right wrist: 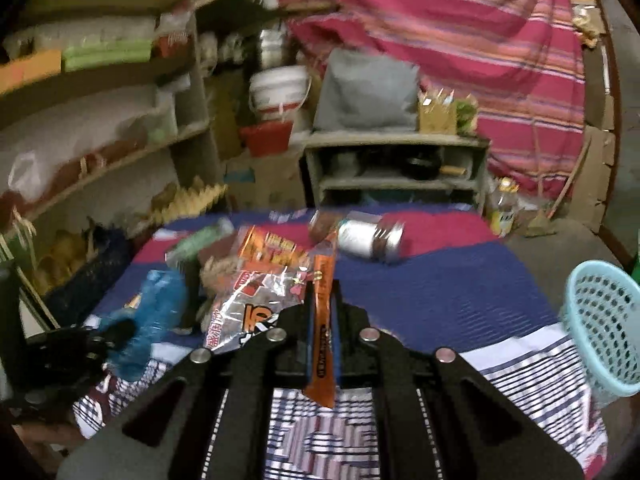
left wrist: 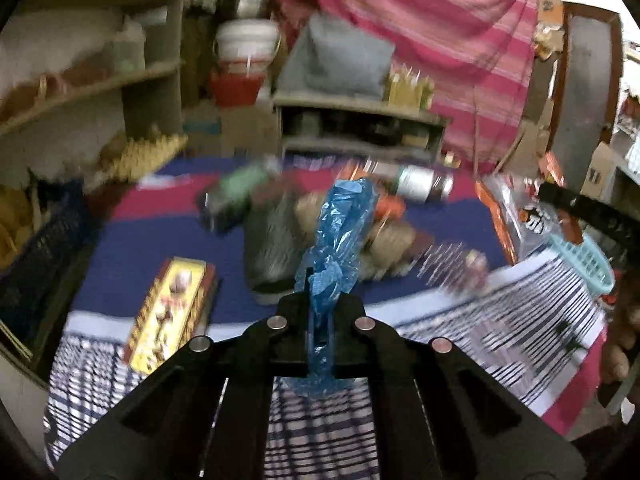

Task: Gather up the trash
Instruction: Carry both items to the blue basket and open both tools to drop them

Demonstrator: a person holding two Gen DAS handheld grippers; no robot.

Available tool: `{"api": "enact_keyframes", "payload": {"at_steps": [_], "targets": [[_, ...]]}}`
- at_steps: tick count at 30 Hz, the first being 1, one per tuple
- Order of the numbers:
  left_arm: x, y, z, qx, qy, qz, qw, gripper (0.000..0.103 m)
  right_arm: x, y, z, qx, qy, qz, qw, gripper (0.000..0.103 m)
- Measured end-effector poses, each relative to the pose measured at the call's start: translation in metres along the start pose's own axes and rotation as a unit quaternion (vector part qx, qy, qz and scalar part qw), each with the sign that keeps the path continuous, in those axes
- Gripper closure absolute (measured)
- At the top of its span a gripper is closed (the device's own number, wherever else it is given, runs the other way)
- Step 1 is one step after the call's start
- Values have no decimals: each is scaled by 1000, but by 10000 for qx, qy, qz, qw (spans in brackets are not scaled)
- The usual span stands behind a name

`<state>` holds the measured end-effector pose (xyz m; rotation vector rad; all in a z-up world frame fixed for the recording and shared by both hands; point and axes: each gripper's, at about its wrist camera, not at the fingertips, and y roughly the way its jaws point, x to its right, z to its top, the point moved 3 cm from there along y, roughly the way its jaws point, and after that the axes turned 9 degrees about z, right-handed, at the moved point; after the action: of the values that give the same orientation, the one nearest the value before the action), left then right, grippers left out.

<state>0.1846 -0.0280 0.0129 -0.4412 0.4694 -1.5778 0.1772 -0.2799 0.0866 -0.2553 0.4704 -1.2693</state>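
Left hand-held gripper [left wrist: 320, 312] clenches blue plastic [left wrist: 340, 232] (tilted downward); right [right wrist: 322, 312] pinches orange sachet [right wrist: 322, 320].

L gripper [left wrist: 320, 304] is clamped tight on a crumpled blue plastic bag [left wrist: 340, 232], pointing fwd and a bit down. R gripper [right wrist: 322, 308] is pinched on a flat orange sachet [right wrist: 322, 320], same downward tilt. From the R cam, L gripper sits off to the left, lower.
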Motion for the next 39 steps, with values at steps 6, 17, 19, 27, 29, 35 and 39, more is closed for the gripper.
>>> {"api": "enact_keyframes", "payload": {"at_steps": [6,17,19,27,29,35,39], "targets": [[80,-11,44,250,52,-538,9982,101,78,-51,30,619,736,-658,9932,96],[315,13,73,180,555,-1882,9804,100,254,-163,32,834,514,-2903,9519,96],[360,25,62,61,764,-2118,9743,100,284,-168,16,793,878,-3123,9426,96],[449,69,37,-322,1029,-2554,9608,100,329,-144,-17,507,1321,-3078,9409,96],[461,80,31,-479,1070,-2595,9586,100,326,-132,-18,373,1250,-3114,9413,96],[469,94,20,-626,1191,-2489,9591,75,334,-132,-33,302,1462,-3289,9325,78],[460,91,26,-524,1099,-2418,9627,51,332,-137,-33,423,1516,-3248,9326,68]]}}
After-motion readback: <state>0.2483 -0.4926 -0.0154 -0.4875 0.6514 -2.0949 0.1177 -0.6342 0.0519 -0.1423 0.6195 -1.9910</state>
